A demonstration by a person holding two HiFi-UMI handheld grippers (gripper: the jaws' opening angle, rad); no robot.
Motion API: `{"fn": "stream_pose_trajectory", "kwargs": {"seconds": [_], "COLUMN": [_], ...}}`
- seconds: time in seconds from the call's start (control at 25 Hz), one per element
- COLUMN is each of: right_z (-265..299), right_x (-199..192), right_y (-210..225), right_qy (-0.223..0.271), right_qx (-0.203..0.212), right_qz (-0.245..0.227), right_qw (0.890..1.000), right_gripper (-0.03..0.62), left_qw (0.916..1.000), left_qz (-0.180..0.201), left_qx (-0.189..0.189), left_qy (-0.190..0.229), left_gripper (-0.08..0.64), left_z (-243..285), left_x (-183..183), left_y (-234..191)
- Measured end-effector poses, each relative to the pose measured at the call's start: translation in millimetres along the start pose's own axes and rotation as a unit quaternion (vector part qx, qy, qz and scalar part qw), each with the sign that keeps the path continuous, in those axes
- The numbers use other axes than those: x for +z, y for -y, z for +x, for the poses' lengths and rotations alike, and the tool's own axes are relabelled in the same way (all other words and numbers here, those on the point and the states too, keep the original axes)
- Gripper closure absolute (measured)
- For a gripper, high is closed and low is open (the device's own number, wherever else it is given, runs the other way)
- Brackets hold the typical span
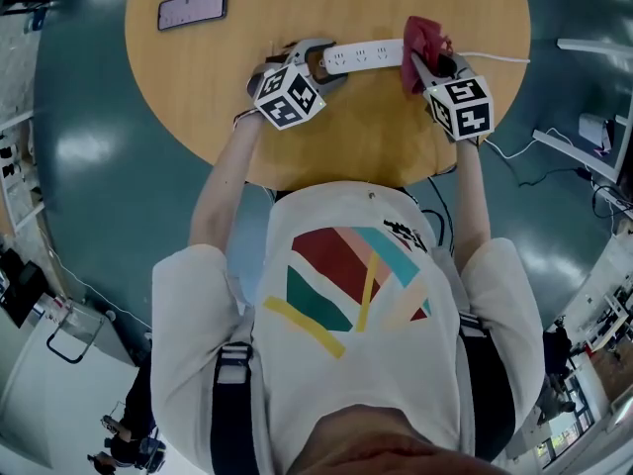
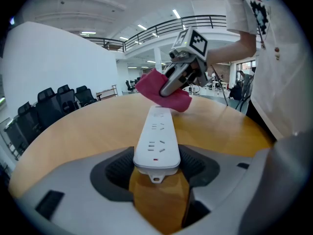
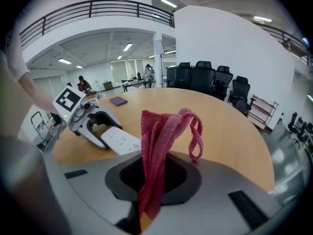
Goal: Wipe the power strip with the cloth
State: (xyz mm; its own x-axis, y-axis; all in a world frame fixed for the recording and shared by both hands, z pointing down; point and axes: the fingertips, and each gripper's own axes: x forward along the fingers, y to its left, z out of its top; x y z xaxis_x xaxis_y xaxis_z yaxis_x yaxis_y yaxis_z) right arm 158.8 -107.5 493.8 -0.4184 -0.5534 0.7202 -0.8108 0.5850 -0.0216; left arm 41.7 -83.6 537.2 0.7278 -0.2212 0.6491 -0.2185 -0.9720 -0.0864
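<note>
The round wooden surface is spreading out in front of me, and the white power strip is lying lengthwise across its near half, sockets facing up. I am clenching my left gripper on the strip's left end; in the left gripper view the two dark pads are pressing against its sides, with the small hanging tab poking out toward the camera. My right gripper is hovering at the strip's other end, and its jaws are pinching the red cloth, which is bunching up in folds and looping above the pads in the right gripper view. The cloth is sitting over the strip's right end, though I cannot tell whether it is touching the plastic. A thin white cable is running off to the right from that end. A dark phone is lying flat well apart from the strip, toward the far left of the surface.
</note>
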Motion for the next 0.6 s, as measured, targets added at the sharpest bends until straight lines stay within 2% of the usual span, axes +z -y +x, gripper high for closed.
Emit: {"fn": "stream_pose_trajectory", "kwargs": {"seconds": [0.24, 0.32, 0.4, 0.44, 0.48, 0.52, 0.6], "right_z": [-10.3, -11.2, -7.1, -3.9, -0.6, 2.5, 9.0], "right_x": [-4.4, -5.4, -12.2, -16.9, -21.1, -24.3, -26.6], "right_y": [-65.7, -87.7, -111.0, -122.2, -132.7, -141.9, -155.9], "right_qy": [-0.008, -0.015, -0.035, -0.046, -0.054, -0.06, -0.068], "right_qx": [0.056, 0.071, 0.089, 0.099, 0.108, 0.116, 0.123], "right_qz": [-0.088, -0.143, -0.216, -0.248, -0.272, -0.289, -0.321], "right_qw": [0.995, 0.987, 0.972, 0.963, 0.955, 0.948, 0.937], "right_gripper": [0.552, 0.552, 0.553, 0.554, 0.554, 0.554, 0.554], "left_qw": [0.998, 0.9953, 0.9878, 0.9835, 0.9804, 0.9795, 0.9836], "left_qz": [-0.029, -0.069, -0.121, -0.13, -0.124, -0.108, -0.089], "left_qx": [0.056, 0.066, 0.093, 0.122, 0.152, 0.17, 0.156], "left_qy": [0.008, 0.018, 0.029, 0.028, 0.021, 0.012, 0.01], "left_gripper": [0.239, 0.239, 0.24, 0.31, 0.473, 0.52, 0.52], "left_z": [-31.4, -50.1, -67.8, -75.3, -80.3, -81.5, -74.9], "left_x": [-14.9, -21.7, -22.8, -21.4, -19.1, -15.3, -2.0], "left_y": [0.7, -6.9, -25.7, -37.9, -48.6, -54.8, -53.5]}}
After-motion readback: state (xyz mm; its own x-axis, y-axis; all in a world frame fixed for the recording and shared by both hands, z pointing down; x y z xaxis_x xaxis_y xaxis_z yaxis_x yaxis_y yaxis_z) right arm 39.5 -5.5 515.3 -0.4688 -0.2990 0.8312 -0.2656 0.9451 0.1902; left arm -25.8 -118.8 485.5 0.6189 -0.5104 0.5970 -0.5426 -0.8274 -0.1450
